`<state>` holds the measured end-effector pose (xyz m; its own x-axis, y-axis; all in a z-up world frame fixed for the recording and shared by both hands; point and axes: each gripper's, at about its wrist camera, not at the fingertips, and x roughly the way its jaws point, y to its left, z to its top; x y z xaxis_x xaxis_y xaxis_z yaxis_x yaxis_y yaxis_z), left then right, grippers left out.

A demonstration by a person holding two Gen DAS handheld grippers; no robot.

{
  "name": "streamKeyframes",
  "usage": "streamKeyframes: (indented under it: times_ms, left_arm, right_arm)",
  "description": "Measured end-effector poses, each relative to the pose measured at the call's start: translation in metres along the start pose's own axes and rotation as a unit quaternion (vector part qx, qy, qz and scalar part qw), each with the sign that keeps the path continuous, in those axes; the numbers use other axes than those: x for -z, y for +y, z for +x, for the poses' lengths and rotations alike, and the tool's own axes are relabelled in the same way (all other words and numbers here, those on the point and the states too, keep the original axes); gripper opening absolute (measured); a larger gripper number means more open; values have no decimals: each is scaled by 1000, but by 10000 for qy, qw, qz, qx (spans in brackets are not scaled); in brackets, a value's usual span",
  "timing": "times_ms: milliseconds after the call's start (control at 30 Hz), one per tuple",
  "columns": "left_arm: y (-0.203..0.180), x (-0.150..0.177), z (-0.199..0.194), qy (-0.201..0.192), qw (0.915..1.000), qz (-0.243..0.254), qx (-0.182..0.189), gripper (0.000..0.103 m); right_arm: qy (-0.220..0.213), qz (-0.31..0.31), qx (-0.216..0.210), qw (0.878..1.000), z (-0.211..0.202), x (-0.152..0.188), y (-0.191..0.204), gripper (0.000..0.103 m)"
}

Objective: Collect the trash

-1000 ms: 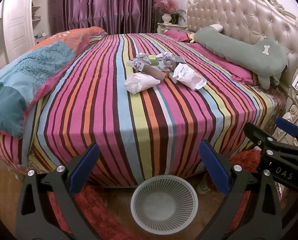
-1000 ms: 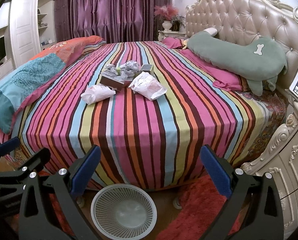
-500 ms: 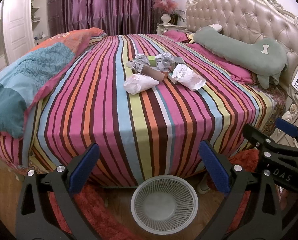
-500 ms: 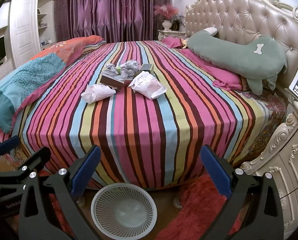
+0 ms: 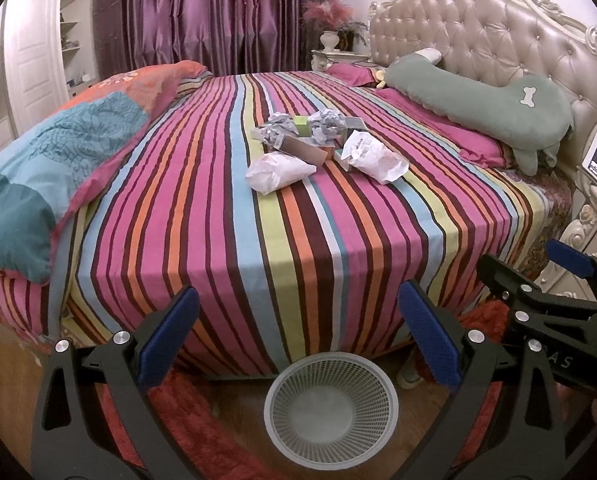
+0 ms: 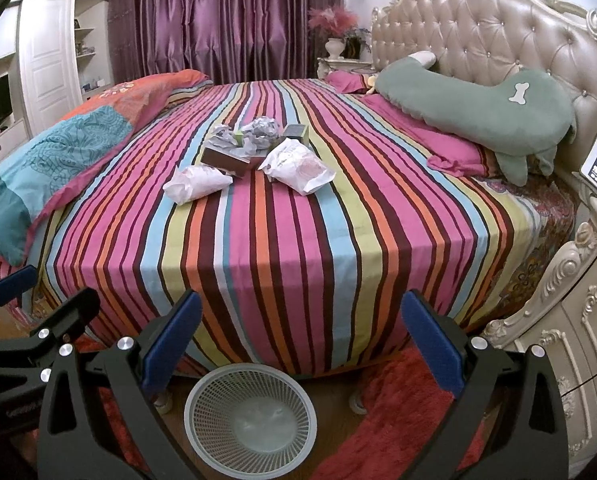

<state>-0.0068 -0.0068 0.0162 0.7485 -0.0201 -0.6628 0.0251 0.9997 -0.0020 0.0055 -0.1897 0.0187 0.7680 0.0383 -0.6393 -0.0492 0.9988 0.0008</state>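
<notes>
Two crumpled white paper bags point(image 5: 279, 171) lie among grey wads on the striped bed point(image 5: 226, 208); both grippers' jaws gape, released.

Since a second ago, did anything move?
Hardly anything. Both hand-held grippers, left and right, stay open and empty near the white mesh wastebasket. The crumpled paper trash still lies untouched on the striped bedsheet.

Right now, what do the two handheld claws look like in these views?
Both are matte black angular frames with silver round bolts. The left claw and right claw each have two fingers faced with textured blue pads. The right claw's body, seen from the side in the left view, carries pale lettering, only partly readable. No cables, hands or sleeves show.
</notes>
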Motion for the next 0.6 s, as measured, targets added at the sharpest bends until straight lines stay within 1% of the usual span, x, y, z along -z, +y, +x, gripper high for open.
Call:
streamKeyframes:
  times_ms: [600]
  left_arm:
    - [-2,2,1,13,10000,-8,20,97]
  right_arm:
    - [2,-19,3,10000,2,4,-1,96]
